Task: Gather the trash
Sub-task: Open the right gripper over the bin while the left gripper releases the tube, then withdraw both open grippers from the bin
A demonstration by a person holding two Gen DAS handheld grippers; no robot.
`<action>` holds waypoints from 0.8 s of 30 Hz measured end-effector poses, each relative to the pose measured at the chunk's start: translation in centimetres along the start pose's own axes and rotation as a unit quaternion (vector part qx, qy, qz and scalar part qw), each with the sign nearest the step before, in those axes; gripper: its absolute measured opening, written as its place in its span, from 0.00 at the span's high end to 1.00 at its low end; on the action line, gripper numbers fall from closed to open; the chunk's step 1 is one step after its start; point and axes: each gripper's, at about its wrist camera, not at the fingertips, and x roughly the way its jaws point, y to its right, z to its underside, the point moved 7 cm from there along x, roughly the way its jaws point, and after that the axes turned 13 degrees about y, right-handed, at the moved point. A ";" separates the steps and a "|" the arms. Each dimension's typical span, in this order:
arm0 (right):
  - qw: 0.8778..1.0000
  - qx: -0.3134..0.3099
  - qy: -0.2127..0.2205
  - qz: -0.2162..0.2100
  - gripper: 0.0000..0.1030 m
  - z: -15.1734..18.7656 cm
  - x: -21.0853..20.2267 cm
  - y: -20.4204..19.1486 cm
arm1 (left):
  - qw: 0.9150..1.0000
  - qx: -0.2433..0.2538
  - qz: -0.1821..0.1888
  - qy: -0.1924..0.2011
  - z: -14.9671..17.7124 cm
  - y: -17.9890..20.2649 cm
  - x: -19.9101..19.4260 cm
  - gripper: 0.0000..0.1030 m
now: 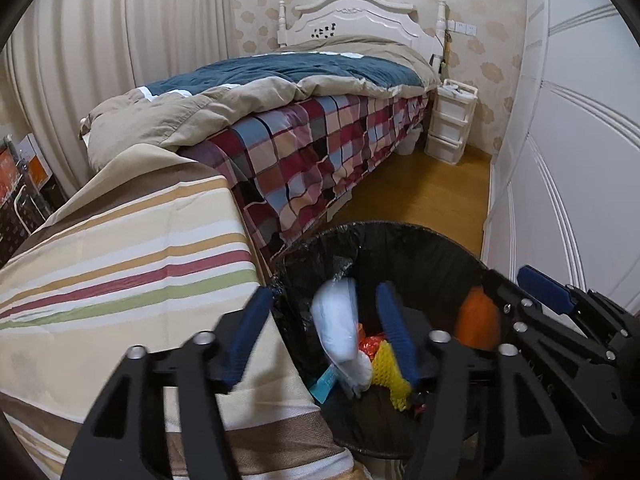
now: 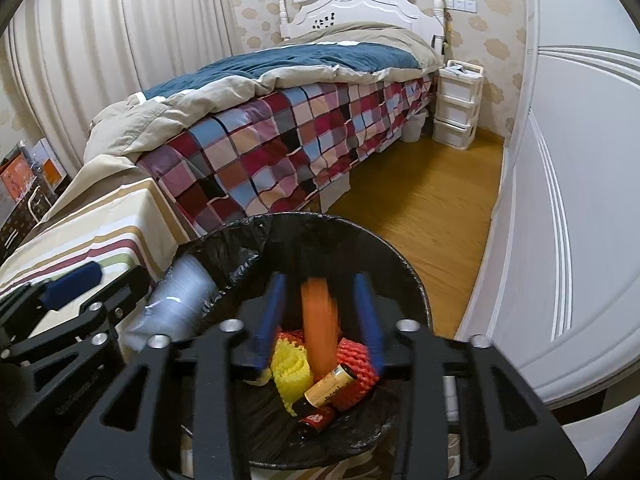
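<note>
A black bin lined with a black bag (image 1: pixel 420 248) (image 2: pixel 248 236) stands on the floor by the striped table. My left gripper (image 1: pixel 324 312) is open above its left rim; a white crumpled piece (image 1: pixel 336 328) blurs between the fingers, not gripped, and it shows beside the bin rim in the right wrist view (image 2: pixel 176 304). My right gripper (image 2: pixel 320 312) is open over the bin; a blurred orange piece (image 2: pixel 320 324) (image 1: pixel 476 316) is between its fingers, not gripped. Inside lie yellow foam net (image 2: pixel 290 372), red foam net (image 2: pixel 356 364), a tan tube (image 2: pixel 330 390) and a dark can (image 2: pixel 316 420).
A striped tablecloth (image 1: pixel 120 264) covers the table at left. A bed with a plaid sheet (image 1: pixel 312 152) stands behind, a white drawer unit (image 1: pixel 450 120) beside it. White wardrobe doors (image 2: pixel 580 200) line the right. Wood floor (image 2: pixel 420 200) lies between.
</note>
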 end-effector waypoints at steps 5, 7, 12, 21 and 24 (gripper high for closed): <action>1.000 0.006 0.001 0.010 0.56 0.0 0.0 0.5 | 1.000 0.003 -0.006 0.006 -0.1 -0.1 -0.2 0.30; 1.000 0.007 0.002 0.015 0.53 -0.1 -0.1 0.7 | 1.000 0.007 -0.011 0.012 -0.2 -0.1 -0.4 0.27; 1.000 0.005 0.011 0.028 0.39 -0.6 -0.6 1.1 | 0.999 0.013 -0.024 0.025 -0.5 -0.5 -1.0 0.23; 0.999 -0.005 0.031 0.044 0.15 -1.6 -2.5 1.0 | 0.999 0.001 -0.041 0.032 -0.6 -2.1 -2.2 0.19; 0.998 -0.006 0.036 0.047 0.12 -1.8 -3.1 0.7 | 0.998 -0.003 -0.044 0.032 -0.4 -2.6 -2.7 0.18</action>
